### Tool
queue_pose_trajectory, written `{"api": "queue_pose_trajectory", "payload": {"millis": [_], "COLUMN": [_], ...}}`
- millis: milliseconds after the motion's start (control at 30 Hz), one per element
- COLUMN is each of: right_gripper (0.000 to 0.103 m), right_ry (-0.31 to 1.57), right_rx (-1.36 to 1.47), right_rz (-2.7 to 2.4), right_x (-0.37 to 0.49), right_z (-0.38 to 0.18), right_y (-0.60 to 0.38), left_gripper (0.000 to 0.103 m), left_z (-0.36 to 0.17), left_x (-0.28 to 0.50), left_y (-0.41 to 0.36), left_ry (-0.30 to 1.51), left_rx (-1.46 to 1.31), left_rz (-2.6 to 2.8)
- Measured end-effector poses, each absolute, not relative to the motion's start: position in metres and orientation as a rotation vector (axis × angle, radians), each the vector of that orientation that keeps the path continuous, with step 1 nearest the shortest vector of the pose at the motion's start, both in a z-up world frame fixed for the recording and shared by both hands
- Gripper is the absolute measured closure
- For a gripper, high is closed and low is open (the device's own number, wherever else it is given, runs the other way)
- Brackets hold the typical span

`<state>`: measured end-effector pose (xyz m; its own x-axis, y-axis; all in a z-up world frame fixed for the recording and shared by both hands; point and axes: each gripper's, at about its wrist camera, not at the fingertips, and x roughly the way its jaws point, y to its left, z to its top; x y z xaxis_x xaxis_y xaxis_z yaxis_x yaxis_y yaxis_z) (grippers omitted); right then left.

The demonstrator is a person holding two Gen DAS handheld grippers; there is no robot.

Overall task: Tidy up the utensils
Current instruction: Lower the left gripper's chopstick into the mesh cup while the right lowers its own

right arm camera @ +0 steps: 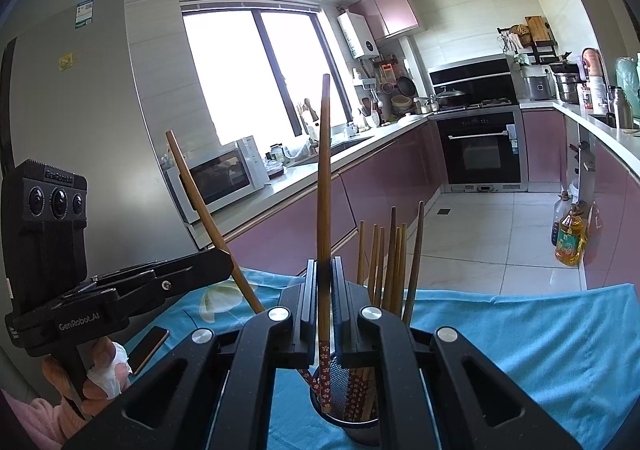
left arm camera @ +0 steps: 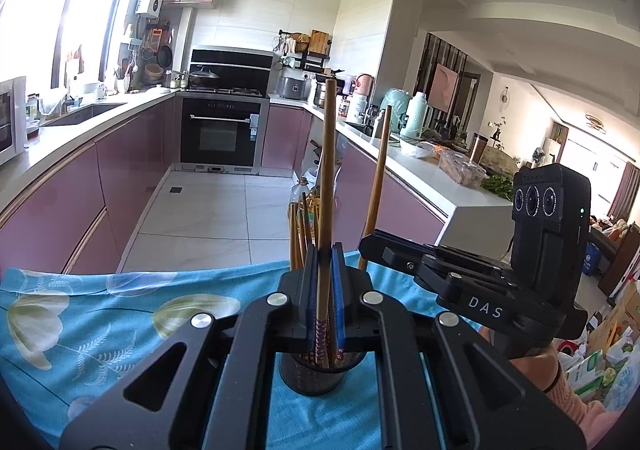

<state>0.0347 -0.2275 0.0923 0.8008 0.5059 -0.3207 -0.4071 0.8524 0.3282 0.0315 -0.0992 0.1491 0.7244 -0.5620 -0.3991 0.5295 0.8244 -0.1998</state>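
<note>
while we hold a gripper in each hand above a blue flowered cloth, each is clamped on one wooden chopstick. the left gripper pinches its chopstick upright over a dark mesh holder where more chopsticks stand. the right gripper grips its chopstick low, just above the patterned end (red with small flowers). we judge these sticks light, stiff and smooth, likely to swivel between the pads, so holding near the thicker patterned end seems steadiest.
</note>
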Motion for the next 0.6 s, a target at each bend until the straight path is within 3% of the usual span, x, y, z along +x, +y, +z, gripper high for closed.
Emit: {"api": "queue_pose_trajectory", "payload": {"millis": [600], "right_gripper": [0.097], "right_ry": [0.448], "right_rx": [0.256], "right_rz": [0.446], "right_x": [0.05], "right_z": [0.077], "right_y": [-0.229], "left_gripper": [0.096], "left_z": [0.143], "left_x": [0.05], "left_y": [-0.1], "left_ry": [0.506], "left_rx": [-0.072], "left_rz": [-0.596]}}
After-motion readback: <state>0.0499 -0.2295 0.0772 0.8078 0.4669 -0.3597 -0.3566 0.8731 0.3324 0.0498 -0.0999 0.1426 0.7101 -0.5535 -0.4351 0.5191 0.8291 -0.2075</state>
